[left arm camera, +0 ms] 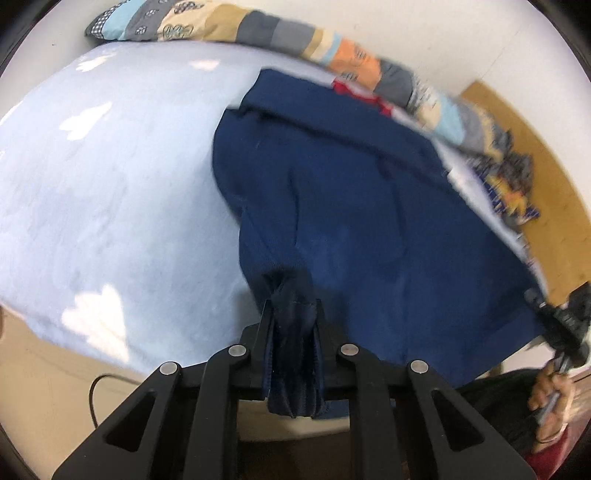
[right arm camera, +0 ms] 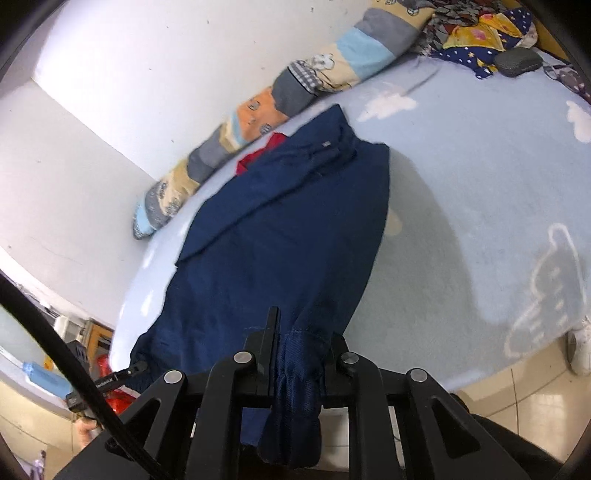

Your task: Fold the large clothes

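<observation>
Bed (left arm camera: 92, 192) with a pale blue sheet printed with white clouds fills both views; white wall behind its far edge. Navy garment (left arm camera: 351, 206) lies lengthwise on the bed, spread from the near edge up toward the far edge, collar end farthest away, near hem bunched and lifted off the sheet at both near corners. Long patchwork bolster (right arm camera: 258, 110) in grey, blue, tan and orange runs along the far edge against the wall, just beyond the garment's collar. Small red cloth (right arm camera: 258, 155) peeks out between garment and bolster, touching both as far as I can tell. Heap of patterned clothes (right arm camera: 480, 33), yellow and dark blue with stars, sits at a far corner of the bed, well apart from the navy piece; a dark grey case (right arm camera: 517, 61) lies beside it. Left claw (left arm camera: 291, 314) is clamped on a gathered fold of the navy hem, fabric bulging out between the fingers and hanging down behind them. Right claw (right arm camera: 301, 328) grips the other hem corner the same way, jaws nearly together on a thick wad of cloth. In the left wrist view the right claw shows at the right edge with a hand (left arm camera: 550, 398) on its handle. Tiled floor (right arm camera: 517, 387) beyond the near edge; white shoe (right arm camera: 580, 347) there. Both frames motion-blurred.
</observation>
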Demonstrator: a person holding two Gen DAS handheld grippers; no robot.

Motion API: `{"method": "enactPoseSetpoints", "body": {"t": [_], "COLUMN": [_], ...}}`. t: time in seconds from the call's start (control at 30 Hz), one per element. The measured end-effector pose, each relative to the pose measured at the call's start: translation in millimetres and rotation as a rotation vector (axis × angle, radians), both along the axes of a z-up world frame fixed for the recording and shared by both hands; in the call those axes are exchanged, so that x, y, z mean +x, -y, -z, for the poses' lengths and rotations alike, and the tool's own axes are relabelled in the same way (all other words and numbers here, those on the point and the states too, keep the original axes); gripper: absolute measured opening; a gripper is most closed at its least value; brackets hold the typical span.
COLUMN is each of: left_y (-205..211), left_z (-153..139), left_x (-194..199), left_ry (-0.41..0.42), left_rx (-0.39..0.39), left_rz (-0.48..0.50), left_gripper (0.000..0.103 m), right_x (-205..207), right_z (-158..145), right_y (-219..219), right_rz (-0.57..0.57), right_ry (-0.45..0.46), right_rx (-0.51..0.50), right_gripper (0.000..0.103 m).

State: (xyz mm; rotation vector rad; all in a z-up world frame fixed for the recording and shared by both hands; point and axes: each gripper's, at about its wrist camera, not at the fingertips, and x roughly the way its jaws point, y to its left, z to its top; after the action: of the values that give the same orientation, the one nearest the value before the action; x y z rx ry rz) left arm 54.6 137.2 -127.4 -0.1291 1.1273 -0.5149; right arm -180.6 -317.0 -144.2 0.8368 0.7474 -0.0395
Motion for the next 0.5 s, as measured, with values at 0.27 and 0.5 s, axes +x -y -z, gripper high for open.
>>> {"method": "enactPoseSetpoints", "body": {"t": [0.27,0.5], "left_y": [4.8,-2.9], "left_z": [-38.6,-80.1], "left_x": [37.9,92.2], "left_ry": [0.06,0.106], "left_rx": [-0.094,-0.145], "left_rz": [-0.054,-0.14], "left_gripper": [0.016,0.001], "right_x": [23.3,71.1], "right_z": [-33.0,-75.7], "right_y": [24.9,53.8], "right_rz": [-0.022,-0.014], "right_ry": [0.101,0.154], "right_rx": [0.054,0.047], "right_gripper": [0.017,0.017]}}
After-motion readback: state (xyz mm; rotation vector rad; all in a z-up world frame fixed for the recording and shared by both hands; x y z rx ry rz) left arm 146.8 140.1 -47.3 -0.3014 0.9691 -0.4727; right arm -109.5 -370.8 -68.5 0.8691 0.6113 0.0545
